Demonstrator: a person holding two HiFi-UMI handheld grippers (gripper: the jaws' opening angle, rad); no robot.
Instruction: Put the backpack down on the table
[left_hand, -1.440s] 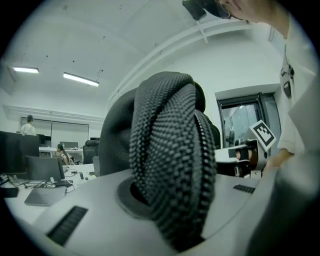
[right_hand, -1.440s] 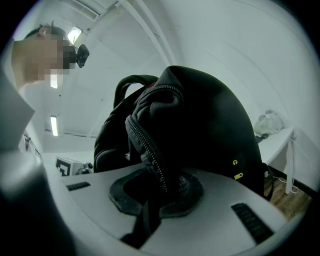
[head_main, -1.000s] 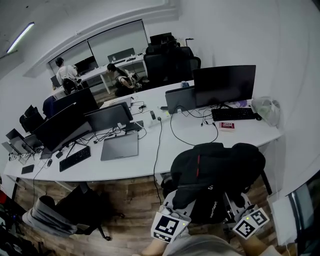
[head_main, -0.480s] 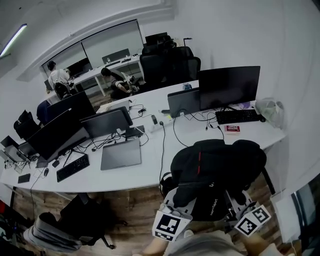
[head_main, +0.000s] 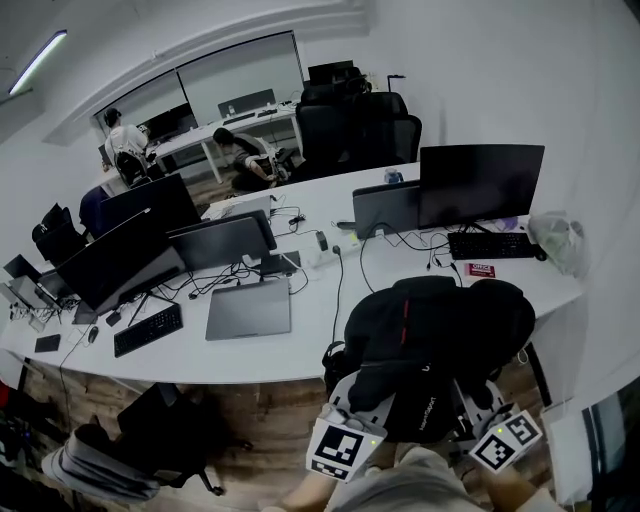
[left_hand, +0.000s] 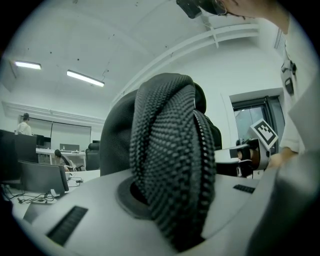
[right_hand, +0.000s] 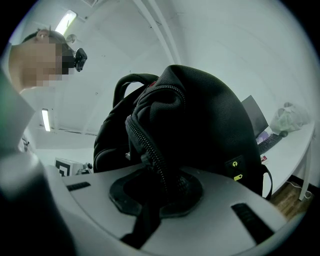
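Note:
A black backpack (head_main: 430, 345) with a red stripe hangs in front of me, above the front edge of the long white table (head_main: 300, 350) near its right part. Both grippers carry it from below. My left gripper (head_main: 366, 398) is shut on a padded mesh strap (left_hand: 170, 150) of the backpack. The right gripper (head_main: 470, 402) is shut on a zippered fold (right_hand: 155, 150) of the backpack's fabric. In the head view the bag hides both pairs of fingertips, and only the marker cubes (head_main: 343, 450) show under it.
On the table stand several dark monitors (head_main: 480, 185), a closed grey laptop (head_main: 248, 308), keyboards (head_main: 490, 245), cables, a red box (head_main: 481, 270) and a plastic bag (head_main: 560, 235). An office chair (head_main: 120, 445) stands at lower left. People sit at a far desk (head_main: 240, 150).
Both grippers have carried the backpack closer to the table, which now sits lower and nearer in the head view. The grips on the bag are unchanged.

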